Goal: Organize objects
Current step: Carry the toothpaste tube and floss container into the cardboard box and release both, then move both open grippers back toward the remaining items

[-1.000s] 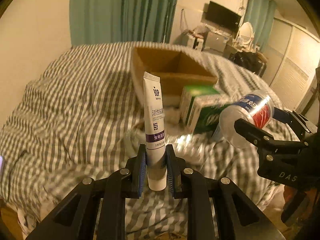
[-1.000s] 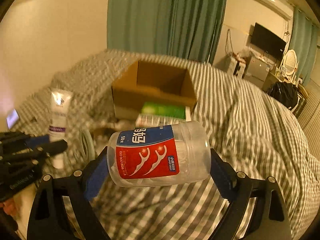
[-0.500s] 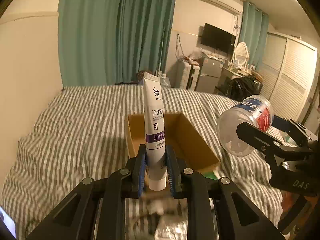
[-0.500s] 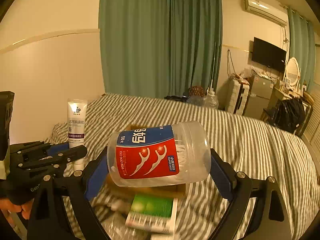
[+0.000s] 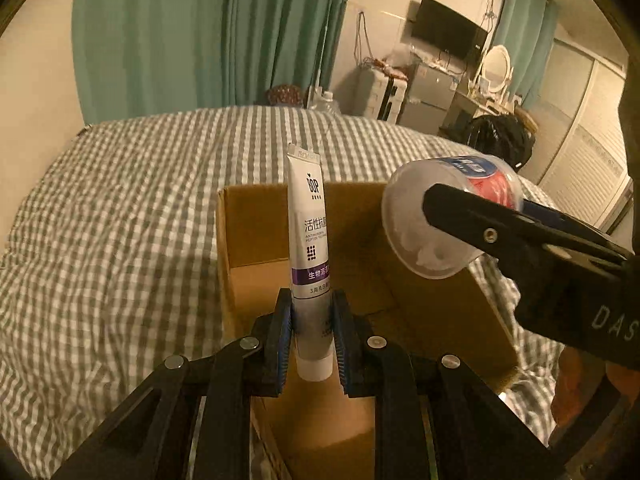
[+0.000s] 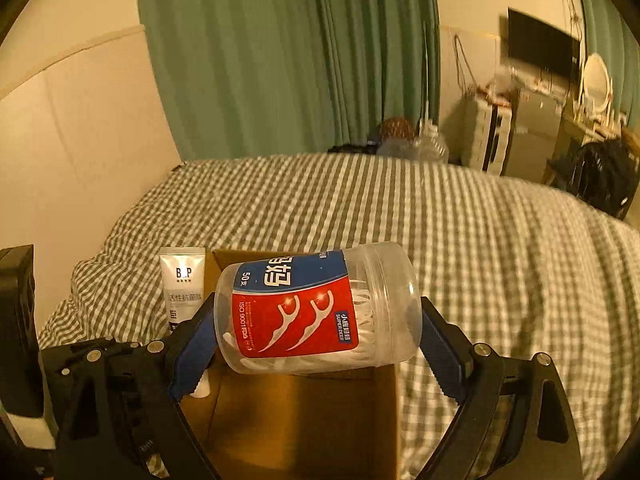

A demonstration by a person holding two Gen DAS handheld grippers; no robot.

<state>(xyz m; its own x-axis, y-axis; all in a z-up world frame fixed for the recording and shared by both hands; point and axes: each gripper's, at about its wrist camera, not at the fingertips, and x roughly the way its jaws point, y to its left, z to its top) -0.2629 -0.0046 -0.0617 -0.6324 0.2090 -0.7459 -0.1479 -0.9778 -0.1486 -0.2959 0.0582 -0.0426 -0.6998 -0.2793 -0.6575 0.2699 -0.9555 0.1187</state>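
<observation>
My left gripper is shut on a white toothpaste tube that stands upright, cap down, over the open cardboard box. My right gripper is shut on a clear floss-pick jar with a red and blue label, held sideways above the same box. In the left wrist view the jar hangs over the box's right side with the right gripper's black finger across it. The tube and the left gripper appear at the left of the right wrist view.
The box sits on a bed with a grey-and-white checked cover. Green curtains hang behind the bed. A TV, drawers, a round mirror and a dark bag stand at the far right, beside wardrobe doors.
Both grippers have moved forward and lower, and now hang over the open box. The green packet and other items on the bed have dropped out of view. Both grips are unchanged.
</observation>
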